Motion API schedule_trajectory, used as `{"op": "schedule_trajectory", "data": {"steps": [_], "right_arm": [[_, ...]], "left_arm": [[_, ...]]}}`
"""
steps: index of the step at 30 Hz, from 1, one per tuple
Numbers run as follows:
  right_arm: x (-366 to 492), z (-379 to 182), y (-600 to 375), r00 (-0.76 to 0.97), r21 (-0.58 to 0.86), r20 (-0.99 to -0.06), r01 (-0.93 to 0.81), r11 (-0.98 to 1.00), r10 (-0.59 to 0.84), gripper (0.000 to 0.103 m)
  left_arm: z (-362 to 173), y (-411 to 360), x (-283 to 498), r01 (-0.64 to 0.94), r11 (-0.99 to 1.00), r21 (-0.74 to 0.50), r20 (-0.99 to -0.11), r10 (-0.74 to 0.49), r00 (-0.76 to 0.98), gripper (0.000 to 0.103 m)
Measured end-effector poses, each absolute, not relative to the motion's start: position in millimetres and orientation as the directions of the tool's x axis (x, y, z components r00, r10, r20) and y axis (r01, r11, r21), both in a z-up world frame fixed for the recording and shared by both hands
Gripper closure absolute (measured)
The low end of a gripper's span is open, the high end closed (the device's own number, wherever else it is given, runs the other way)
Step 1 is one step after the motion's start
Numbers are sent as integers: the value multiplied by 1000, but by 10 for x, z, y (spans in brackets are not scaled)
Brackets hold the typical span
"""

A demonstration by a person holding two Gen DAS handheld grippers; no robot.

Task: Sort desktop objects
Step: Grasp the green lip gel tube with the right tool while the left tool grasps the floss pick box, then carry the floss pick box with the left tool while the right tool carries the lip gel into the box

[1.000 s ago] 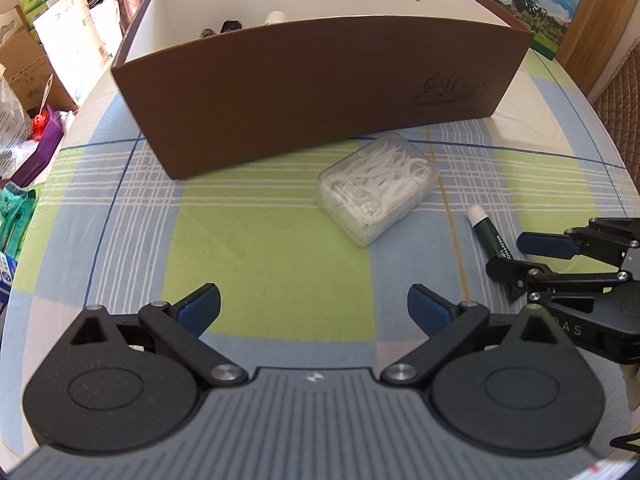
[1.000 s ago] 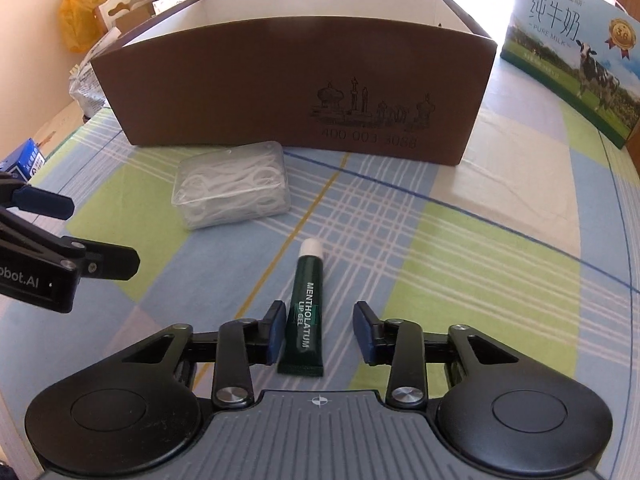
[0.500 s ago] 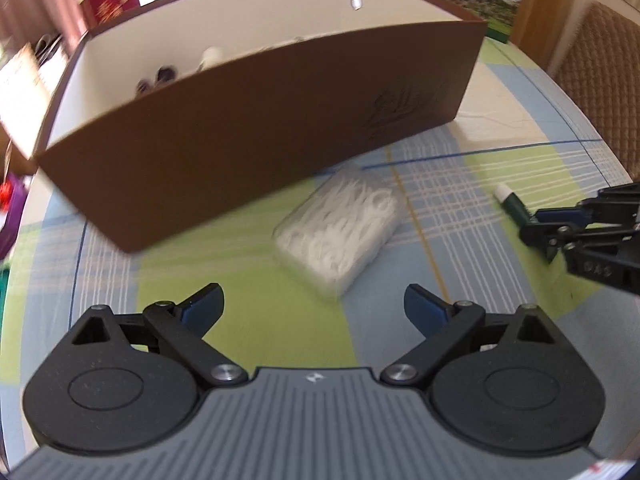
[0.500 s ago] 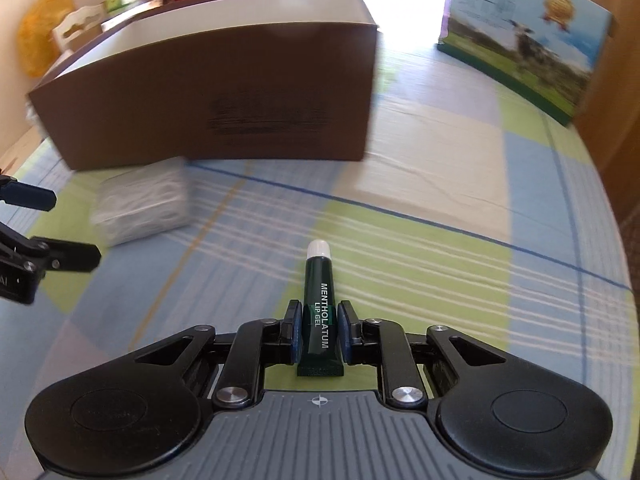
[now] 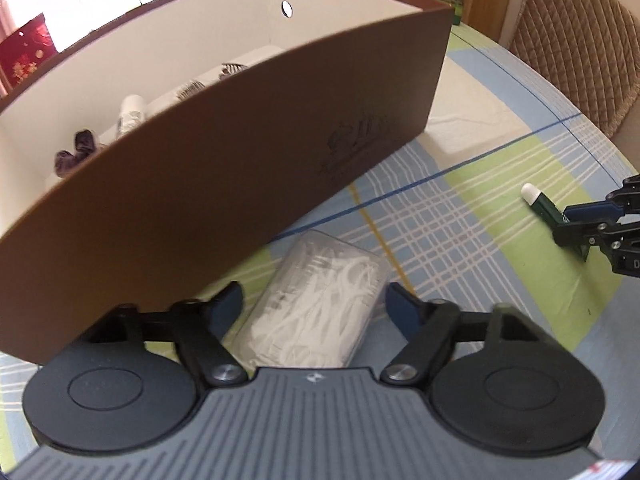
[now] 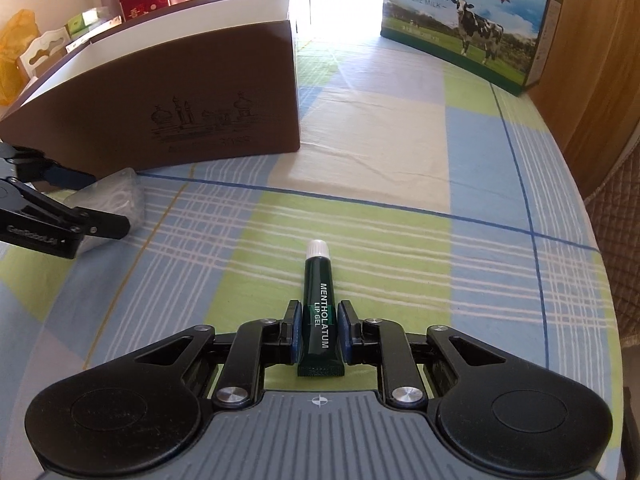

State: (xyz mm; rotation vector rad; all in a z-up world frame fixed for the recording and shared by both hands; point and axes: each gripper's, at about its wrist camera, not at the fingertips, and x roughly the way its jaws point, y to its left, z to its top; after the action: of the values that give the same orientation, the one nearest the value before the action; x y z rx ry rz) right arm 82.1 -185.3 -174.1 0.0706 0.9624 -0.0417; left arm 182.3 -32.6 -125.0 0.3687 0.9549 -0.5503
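The tall brown cardboard box with a white inside (image 5: 248, 168) is the sorting bin; a few small items already lie in it. Just in front of its near wall, the left gripper (image 5: 316, 308) straddles the clear plastic case of white floss picks (image 5: 320, 320), its jaws closing on the case's long sides, pads apparently not yet pressing, probably for a lift over the wall. To the right of the box, on the checked green-and-blue tablecloth (image 6: 400, 160), the right gripper (image 6: 319, 334) is clamped tight across the lower body of the dark green lip-gel tube with a white cap (image 6: 318, 312), cap pointing away.
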Motion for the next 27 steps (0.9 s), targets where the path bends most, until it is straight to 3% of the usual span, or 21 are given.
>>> {"op": "schedule_trajectory", "data": {"steps": [5, 14, 17, 21, 27], "right_arm": [[822, -1744, -1843, 572, 37, -820, 65, 997, -7, 87], [779, -1763, -1810, 582, 20, -813, 36, 999, -5, 87], [776, -1765, -1830, 589, 42, -808, 36, 998, 13, 83], [830, -1775, -1844, 596, 45, -803, 36, 998, 14, 65], [986, -1802, -1831, 605, 13, -796, 17, 1000, 0, 65]], "left_arm": [[-1262, -268, 1732, 573, 818, 45, -849, -271, 454, 49], [-1190, -82, 1364, 454, 891, 7, -874, -215, 436, 50], [-1197, -28, 1248, 449, 894, 2, -878, -213, 429, 49], [-1191, 3, 1233, 438, 899, 2, -879, -207, 430, 49], [-1202, -50, 1316, 431, 902, 14, -871, -201, 448, 48]]}}
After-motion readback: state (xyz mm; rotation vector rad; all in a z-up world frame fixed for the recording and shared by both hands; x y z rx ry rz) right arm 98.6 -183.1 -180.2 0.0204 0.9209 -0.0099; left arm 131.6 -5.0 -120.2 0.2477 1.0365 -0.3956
